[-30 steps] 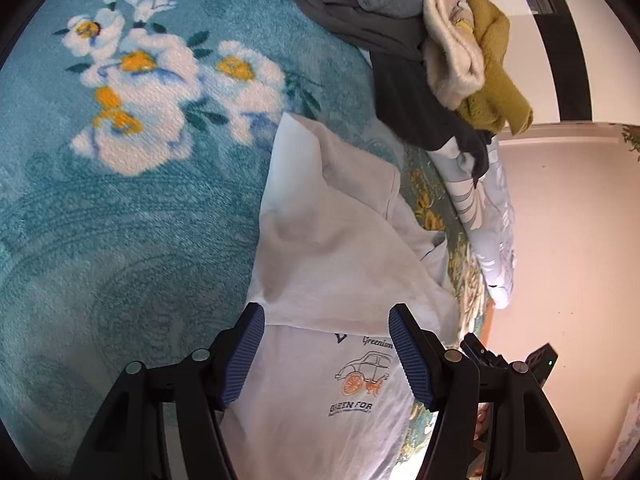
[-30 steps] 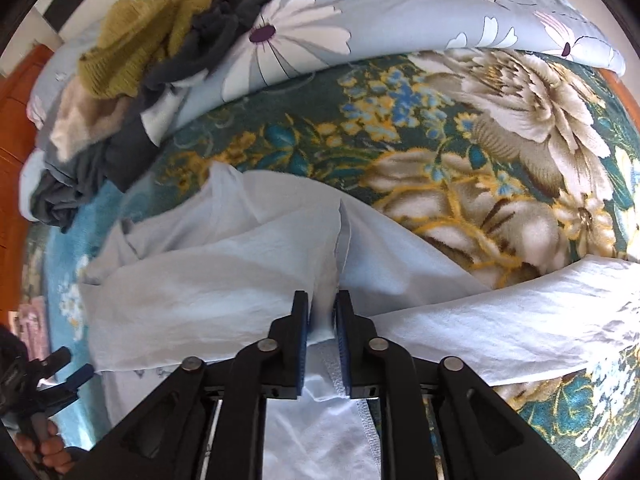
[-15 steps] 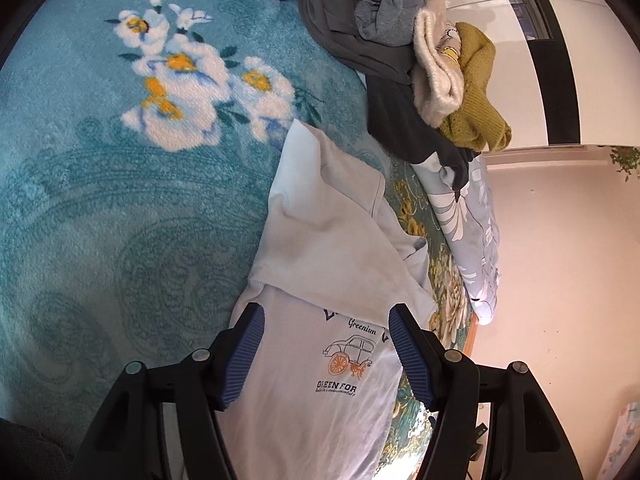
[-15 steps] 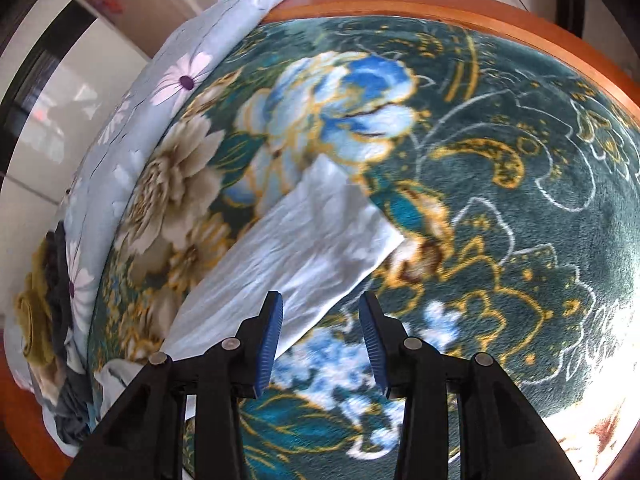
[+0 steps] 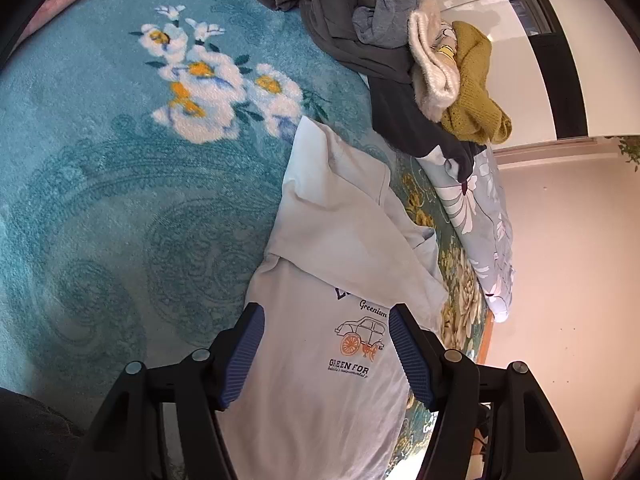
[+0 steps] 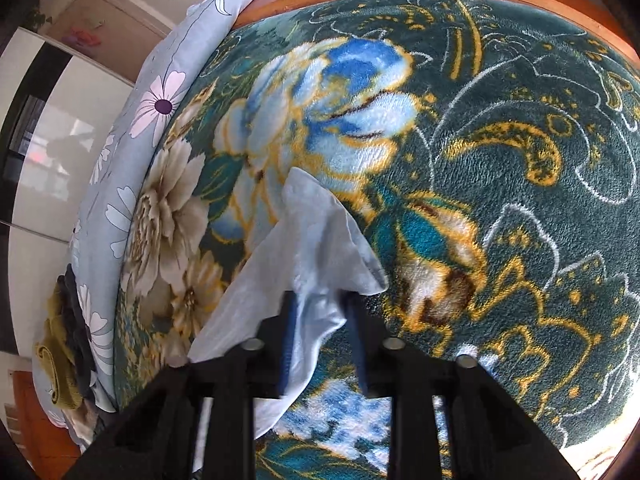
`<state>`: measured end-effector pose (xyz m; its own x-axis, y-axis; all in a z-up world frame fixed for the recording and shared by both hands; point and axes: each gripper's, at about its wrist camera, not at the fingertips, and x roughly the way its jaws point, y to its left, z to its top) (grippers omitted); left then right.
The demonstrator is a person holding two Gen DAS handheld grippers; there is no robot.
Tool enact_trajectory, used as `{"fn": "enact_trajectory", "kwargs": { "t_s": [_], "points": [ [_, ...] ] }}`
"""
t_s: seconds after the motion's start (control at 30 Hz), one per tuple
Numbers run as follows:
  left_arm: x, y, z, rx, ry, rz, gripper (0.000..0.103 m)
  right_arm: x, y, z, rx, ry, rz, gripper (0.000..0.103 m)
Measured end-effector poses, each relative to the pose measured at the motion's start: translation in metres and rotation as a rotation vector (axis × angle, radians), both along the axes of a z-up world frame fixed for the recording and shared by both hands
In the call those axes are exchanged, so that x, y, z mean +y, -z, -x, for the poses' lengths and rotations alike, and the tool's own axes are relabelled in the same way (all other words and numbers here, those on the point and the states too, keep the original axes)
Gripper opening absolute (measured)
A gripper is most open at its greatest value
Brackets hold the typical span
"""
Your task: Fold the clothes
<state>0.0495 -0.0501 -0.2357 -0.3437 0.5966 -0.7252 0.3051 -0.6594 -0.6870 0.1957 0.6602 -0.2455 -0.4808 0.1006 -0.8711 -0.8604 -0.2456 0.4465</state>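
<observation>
The bed blanket (image 5: pixel 100 208) carries a white T-shirt (image 5: pixel 328 380), laid out with its upper part already folded over the print; the other folds look still to come. A heap of clothes (image 5: pixel 384 52) waits unfolded. The left gripper (image 5: pixel 326 354) hangs apart above the shirt. The right gripper (image 6: pixel 322 344) has just been closing and pinches the shirt's corner.

Left tongs (image 5: pixel 326 354): two black angular plastic arms, each with round silver screw heads along its top, ending in ribbed blue rubber pads (image 5: pixel 245 354). Right tongs (image 6: pixel 322 320): identical black arms, silver screws and narrow blue pads, blurred.
</observation>
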Motion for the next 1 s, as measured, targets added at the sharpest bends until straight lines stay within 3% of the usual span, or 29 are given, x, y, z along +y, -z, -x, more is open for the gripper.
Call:
{"fn": "enact_trajectory", "kwargs": {
  "t_s": [0.13, 0.33, 0.5, 0.6, 0.73, 0.9, 1.0],
  "points": [
    [-0.006, -0.005, -0.003, 0.015, -0.007, 0.009, 0.069, -0.008, -0.014, 0.01, 0.113, -0.05, -0.003, 0.001],
    [-0.006, -0.004, 0.0, 0.015, -0.008, -0.021, 0.069, -0.049, -0.093, 0.064, 0.386, -0.237, -0.059, 0.001],
    [-0.007, -0.002, 0.002, 0.02, -0.003, -0.04, 0.069, -0.129, -0.165, 0.133, 0.609, -0.461, -0.074, 0.001],
    [-0.012, 0.0, 0.002, 0.022, -0.012, -0.056, 0.069, -0.195, -0.188, 0.176, 0.682, -0.603, -0.057, 0.001],
    [-0.022, 0.006, -0.001, 0.012, -0.03, -0.075, 0.069, -0.3, -0.173, 0.227, 0.611, -0.809, -0.043, 0.001],
    [-0.036, 0.011, -0.002, 0.006, -0.043, -0.089, 0.069, -0.412, -0.104, 0.251, 0.428, -0.995, 0.032, 0.001],
    [-0.044, 0.017, -0.002, -0.003, -0.051, -0.097, 0.069, -0.46, -0.061, 0.249, 0.291, -1.092, 0.019, 0.001]
  ]
}}
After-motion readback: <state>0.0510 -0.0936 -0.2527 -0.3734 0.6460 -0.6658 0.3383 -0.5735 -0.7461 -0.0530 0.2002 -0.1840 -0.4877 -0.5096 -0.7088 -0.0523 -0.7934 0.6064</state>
